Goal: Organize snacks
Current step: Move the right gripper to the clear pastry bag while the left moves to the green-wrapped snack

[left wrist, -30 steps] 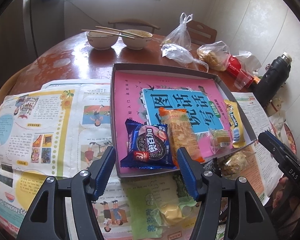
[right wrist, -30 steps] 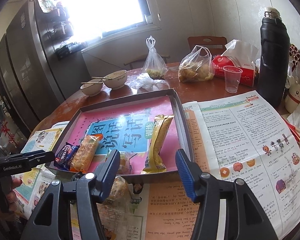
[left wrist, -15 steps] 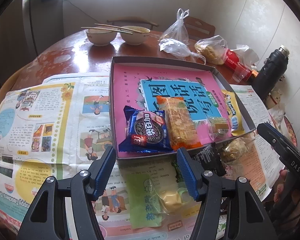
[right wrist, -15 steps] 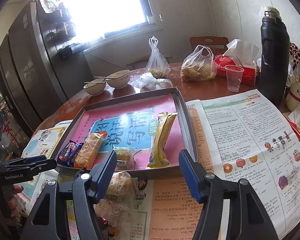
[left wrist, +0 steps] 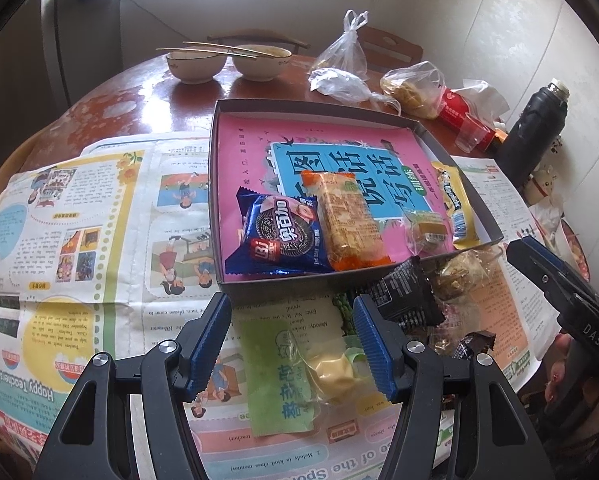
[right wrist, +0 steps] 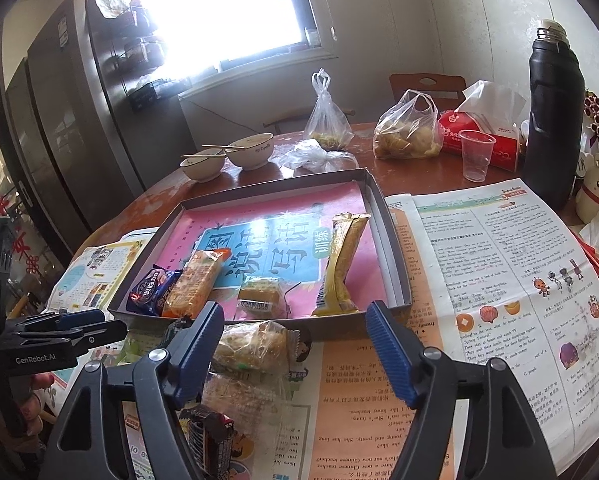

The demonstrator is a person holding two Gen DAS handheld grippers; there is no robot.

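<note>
- Blue pads of the left gripper point(left wrist: 291, 344) stand apart over the newspaper point(left wrist: 99, 216), with nothing pinched; a green-wrapped snack point(left wrist: 295, 376) with a pale yellow cake inside lies on the paper below and between them, untouched.
- Jaws of the right gripper point(right wrist: 295, 348) are opening, and nothing is gripped; a clear-wrapped pastry point(right wrist: 251, 346) lies on the newspaper just beyond the left pad, in the gap's near edge, not pressed.
- A dark-wrapped snack point(right wrist: 209, 432) rests on the paper nearer the camera, under the right gripper's left finger.
- A black packet point(left wrist: 409, 300) lies on the newspaper just outside the tray's near wall, beside the clear-wrapped pastry.
- The shallow grey tray point(right wrist: 395, 256) sits just past both grippers, its floor lined with a pink and blue printed sheet.
- Along the tray's near edge, left to right, lie a blue cookie pack point(left wrist: 279, 236), an orange cracker pack point(left wrist: 349, 220) touching it, a small clear-wrapped cake point(left wrist: 425, 228), and a yellow bar wrapper point(left wrist: 455, 204) against the right wall.
- Farther back on the brown table point(left wrist: 139, 96) stand two bowls point(left wrist: 227, 62) with chopsticks laid across, tied plastic bags point(right wrist: 407, 134), a clear cup point(right wrist: 475, 154), a red tissue pack point(right wrist: 495, 140) and a black flask point(right wrist: 553, 120).
</note>
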